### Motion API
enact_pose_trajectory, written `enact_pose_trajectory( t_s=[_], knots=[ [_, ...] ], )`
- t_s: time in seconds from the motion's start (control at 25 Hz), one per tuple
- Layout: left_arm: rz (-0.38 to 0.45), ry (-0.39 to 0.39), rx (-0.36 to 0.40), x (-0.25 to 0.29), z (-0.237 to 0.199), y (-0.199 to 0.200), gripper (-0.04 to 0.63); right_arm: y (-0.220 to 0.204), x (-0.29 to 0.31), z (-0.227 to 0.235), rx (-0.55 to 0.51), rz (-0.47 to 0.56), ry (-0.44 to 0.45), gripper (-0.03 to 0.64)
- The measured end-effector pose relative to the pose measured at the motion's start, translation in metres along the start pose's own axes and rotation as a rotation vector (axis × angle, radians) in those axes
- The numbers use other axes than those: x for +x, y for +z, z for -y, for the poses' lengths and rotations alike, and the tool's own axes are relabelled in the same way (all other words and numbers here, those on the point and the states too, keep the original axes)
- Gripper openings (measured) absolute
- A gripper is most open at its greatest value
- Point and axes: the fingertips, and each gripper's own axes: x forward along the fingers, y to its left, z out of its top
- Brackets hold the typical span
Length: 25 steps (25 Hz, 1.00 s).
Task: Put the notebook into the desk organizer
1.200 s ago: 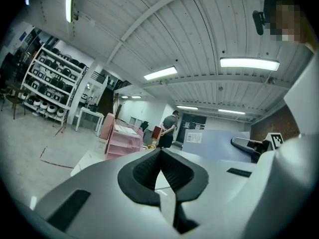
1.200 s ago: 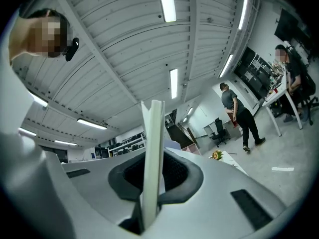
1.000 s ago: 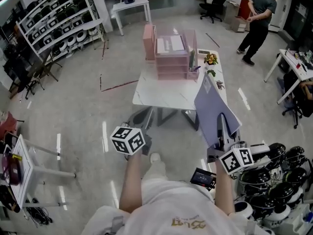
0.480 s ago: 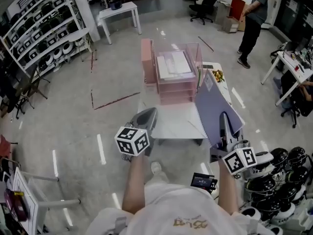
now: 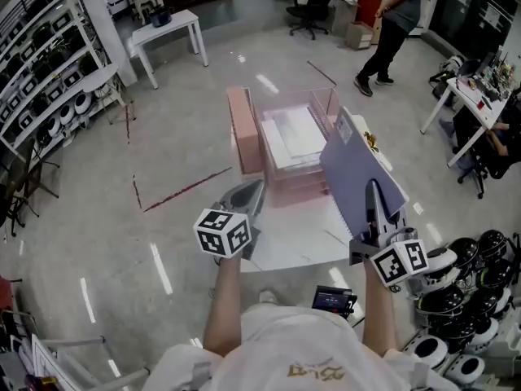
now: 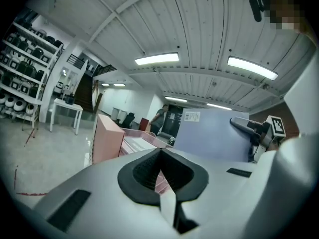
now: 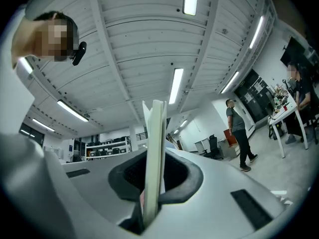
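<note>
Plainly, the right gripper (image 5: 373, 206) pinched the flat lilac-blue notebook (image 5: 356, 169) – the left gripper (image 5: 244, 198), jaws pressed together, held nothing – near the pink translucent plastic desk organizer (image 5: 293, 187)

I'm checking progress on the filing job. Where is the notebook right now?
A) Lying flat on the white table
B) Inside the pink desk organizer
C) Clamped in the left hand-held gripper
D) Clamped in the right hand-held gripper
D: the right gripper view shows the notebook standing edge-on between the closed jaws of the right hand-held gripper, and the head view shows it is not yet in the pink desk organizer.
</note>
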Motion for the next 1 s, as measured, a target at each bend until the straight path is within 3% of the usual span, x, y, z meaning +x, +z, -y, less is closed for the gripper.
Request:
enact_pose_trajectory(
  t_s=[0.4,1.0],
  knots=[
    [-0.039,-0.082,0.006,0.045,-0.025,0.007,0.017,-0.021,0.047,0.003,-0.051,-0.017,-0.033,0.04],
    [-0.082,-0.101,0.031,0.085,-0.04,0.007,0.017,-0.041,0.082,0.025,-0.053,-0.031,-0.028,0.04]
  ],
)
